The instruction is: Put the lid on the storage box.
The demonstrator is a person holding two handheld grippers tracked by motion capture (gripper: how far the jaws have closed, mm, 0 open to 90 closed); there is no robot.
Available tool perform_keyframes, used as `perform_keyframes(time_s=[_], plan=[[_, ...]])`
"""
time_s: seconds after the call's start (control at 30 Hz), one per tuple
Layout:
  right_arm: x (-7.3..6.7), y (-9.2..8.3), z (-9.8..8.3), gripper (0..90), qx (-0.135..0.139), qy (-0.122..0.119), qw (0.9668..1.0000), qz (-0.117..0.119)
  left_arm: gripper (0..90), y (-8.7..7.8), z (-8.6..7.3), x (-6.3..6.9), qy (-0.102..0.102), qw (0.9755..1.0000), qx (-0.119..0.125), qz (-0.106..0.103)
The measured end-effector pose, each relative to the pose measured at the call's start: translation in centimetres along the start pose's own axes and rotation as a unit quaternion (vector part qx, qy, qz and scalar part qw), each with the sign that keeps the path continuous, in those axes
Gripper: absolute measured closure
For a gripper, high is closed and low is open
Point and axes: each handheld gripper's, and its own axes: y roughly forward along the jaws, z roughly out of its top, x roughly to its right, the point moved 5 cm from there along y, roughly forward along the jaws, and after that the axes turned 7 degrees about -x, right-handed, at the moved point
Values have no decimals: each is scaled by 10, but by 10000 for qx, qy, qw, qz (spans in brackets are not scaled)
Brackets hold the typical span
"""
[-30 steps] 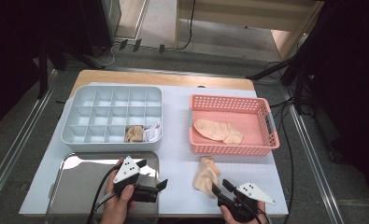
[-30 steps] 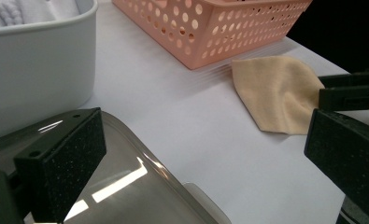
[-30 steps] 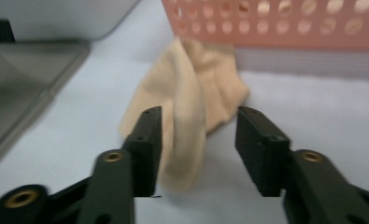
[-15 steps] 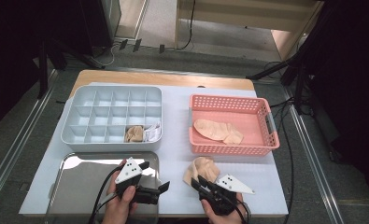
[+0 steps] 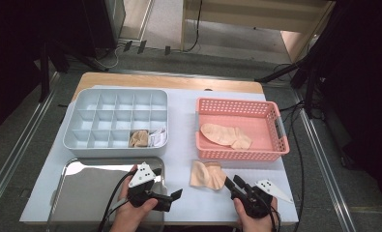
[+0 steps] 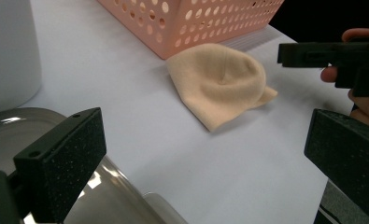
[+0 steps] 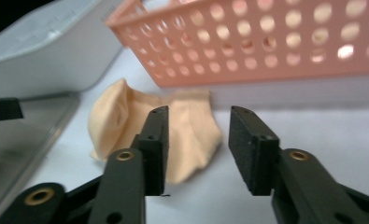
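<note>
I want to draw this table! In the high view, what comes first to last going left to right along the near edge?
Metal tray → left gripper → beige sock on the table → right gripper.

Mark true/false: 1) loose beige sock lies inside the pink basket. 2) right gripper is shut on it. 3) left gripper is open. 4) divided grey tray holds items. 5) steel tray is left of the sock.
1) False: the loose beige sock lies on the table, in front of the pink basket.
2) False: the right gripper is open, sock beyond its jaws.
3) True: left gripper.
4) True: divided grey tray.
5) True: steel tray.
</note>
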Motion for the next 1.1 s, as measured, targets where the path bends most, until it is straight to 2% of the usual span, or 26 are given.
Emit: perform_keyframes(time_s=[0.03, 0.07, 0.13, 0.2, 0.33, 0.37, 0.4, 0.47, 0.5, 0.57, 0.6, 0.63, 0.67, 0.7, 0.73, 0.8, 0.9, 0.97, 1.1], plan=[[1, 8, -3, 565, -183, -1, 9998, -25, 0, 4, 1, 4, 22, 10000, -45, -21], [1, 8, -3, 565, -183, -1, 9998, -25, 0, 4, 1, 4, 22, 10000, -45, -21], [-1, 15, -5, 537, -269, 6, 9995, -154, 3, 9, 1, 9, 167, 9997, -164, 108], [-3, 17, -4, 524, -216, 12, 9997, -137, 6, 12, 1, 11, 221, 9994, -224, 164], [-8, 18, -4, 458, -192, 59, 9998, -73, 7, 11, 1, 9, 159, 9995, -214, 168], [-14, 23, -4, 399, -254, 161, 9995, -28, 56, 9, 0, 7, 115, 9996, -152, 221], [-14, 23, -4, 399, -254, 161, 9995, -28, 65, 9, 0, 7, 115, 9996, -152, 221], [-22, 31, -4, 354, -368, 73, 9993, -33, 65, 8, 0, 5, 76, 9996, -141, 248], [-28, 36, -5, 351, -438, -101, 9989, -116, 65, 7, -1, 4, 61, 9996, -129, 254], [-34, 44, -8, 380, -568, -398, 9972, -275, 65, 7, -1, 4, 60, 9996, -128, 259], [-37, 49, -11, 493, -634, -711, 9934, -642, 65, 6, -1, 3, 51, 9996, -111, 263], [-37, 49, -11, 493, -634, -711, 9934, -642, 65, 6, -1, 3, 51, 9996, -111, 263], [-36, 48, -12, 648, -678, -911, 9895, -894, 65, 5, -2, 2, 32, 9996, -104, 265], [-36, 47, -12, 721, -697, -920, 9900, -806, 65, 4, -2, 1, 43, 9995, -113, 278], [-36, 47, -12, 721, -697, -920, 9900, -806, 65, 4, -2, 1, 43, 9995, -113, 278], [-31, 43, -11, 836, -709, -834, 9924, -562, 65, 6, -3, 2, 35, 9996, -131, 258], [-30, 39, -11, 844, -711, -912, 9921, -481, 65, 6, -5, 3, 51, 9995, -165, 257], [-29, 27, -10, 845, -689, -986, 9921, -365, 65, 6, -5, 4, 77, 9996, -161, 220], [-24, 14, -13, 847, -701, -1085, 9908, -406, 65, 6, -4, 5, 50, 9996, -147, 217]])
